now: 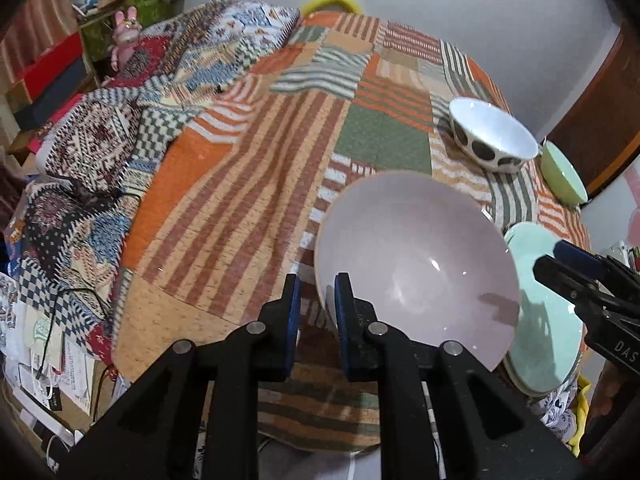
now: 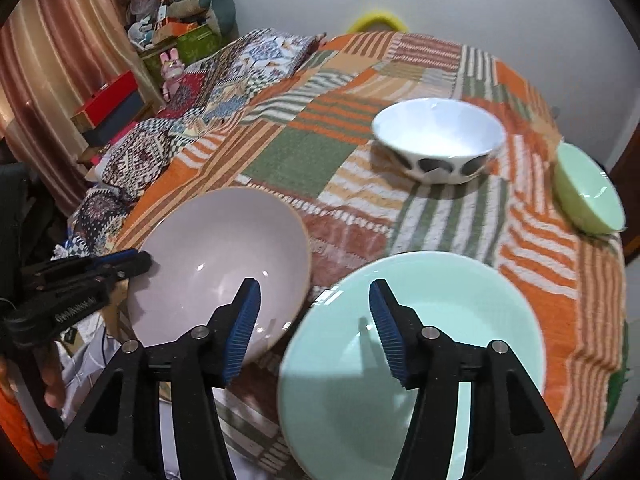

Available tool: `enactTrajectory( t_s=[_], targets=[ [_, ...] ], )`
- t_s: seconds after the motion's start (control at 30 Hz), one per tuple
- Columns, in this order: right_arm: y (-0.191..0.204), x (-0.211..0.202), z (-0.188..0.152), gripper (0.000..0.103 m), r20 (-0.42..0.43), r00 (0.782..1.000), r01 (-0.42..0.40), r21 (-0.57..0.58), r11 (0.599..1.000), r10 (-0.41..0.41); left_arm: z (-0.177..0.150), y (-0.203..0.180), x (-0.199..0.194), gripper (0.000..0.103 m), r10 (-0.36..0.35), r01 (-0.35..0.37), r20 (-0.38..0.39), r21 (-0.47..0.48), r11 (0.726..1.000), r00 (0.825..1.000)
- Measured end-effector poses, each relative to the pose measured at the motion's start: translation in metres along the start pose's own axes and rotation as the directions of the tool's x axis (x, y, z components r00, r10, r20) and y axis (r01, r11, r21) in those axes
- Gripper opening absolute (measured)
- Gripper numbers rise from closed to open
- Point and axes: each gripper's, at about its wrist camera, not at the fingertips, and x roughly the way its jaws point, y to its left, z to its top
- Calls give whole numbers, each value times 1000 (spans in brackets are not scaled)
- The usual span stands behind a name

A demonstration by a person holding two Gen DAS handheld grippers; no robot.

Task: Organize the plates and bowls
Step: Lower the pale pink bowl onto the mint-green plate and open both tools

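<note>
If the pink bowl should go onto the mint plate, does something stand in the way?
Yes, the right claw hangs open over the near part of the mint plate. Nothing else shows between it and the pink bowl: only a bare strip of cloth separates them.

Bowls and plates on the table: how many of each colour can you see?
Pink bowl: 1
White bowl with dark spots: 1
Light green bowl: 1
Mint green plate: 1
Total: 4
</note>
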Motion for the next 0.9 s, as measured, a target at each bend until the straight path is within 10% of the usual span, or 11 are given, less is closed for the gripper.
enactTrajectory(
  t_s=[0.9],
  targets=[
    [-70, -76, 27, 84, 237, 961, 106, 156, 982, -141, 77, -110, -56, 23, -97, 35, 224, 267, 963, 970]
  ],
)
